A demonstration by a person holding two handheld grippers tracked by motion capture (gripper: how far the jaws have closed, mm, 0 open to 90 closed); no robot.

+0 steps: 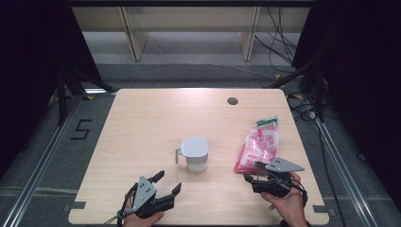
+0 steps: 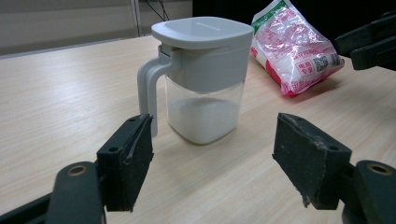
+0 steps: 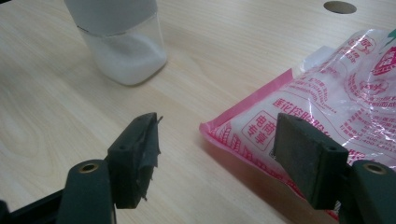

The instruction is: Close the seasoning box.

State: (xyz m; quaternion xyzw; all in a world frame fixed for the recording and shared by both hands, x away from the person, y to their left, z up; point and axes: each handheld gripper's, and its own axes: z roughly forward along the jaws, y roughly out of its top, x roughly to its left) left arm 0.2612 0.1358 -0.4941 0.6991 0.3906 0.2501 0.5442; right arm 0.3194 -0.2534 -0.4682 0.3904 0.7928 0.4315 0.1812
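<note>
— Where do the things sit right now?

— The canister (image 1: 195,153), a clear jug with a grey lid and a handle on its left side, stands upright near the middle of the bench (image 1: 142,123), with white powder in its lower part. The pink refill bag (image 1: 259,144) lies flat to its right, apart from it.

— And your jaws?

— My right gripper (image 1: 253,173) has its jaws spread wide at the near end of the bag; in the right gripper view one jaw stands over the printed corner, the other over bare wood, neither closed on anything. My left gripper (image 1: 168,183) sits near and left of the canister, jaws equally wide, pointing at it from short of it.

— So which step is this?

— I'd judge it the approach: nothing is held yet and the lid is on.

— What does the next move call for?

— Probably easing the right jaws round the bag's near edge and pinching there, while the left moves in on the handle or body to steady the canister.
</note>
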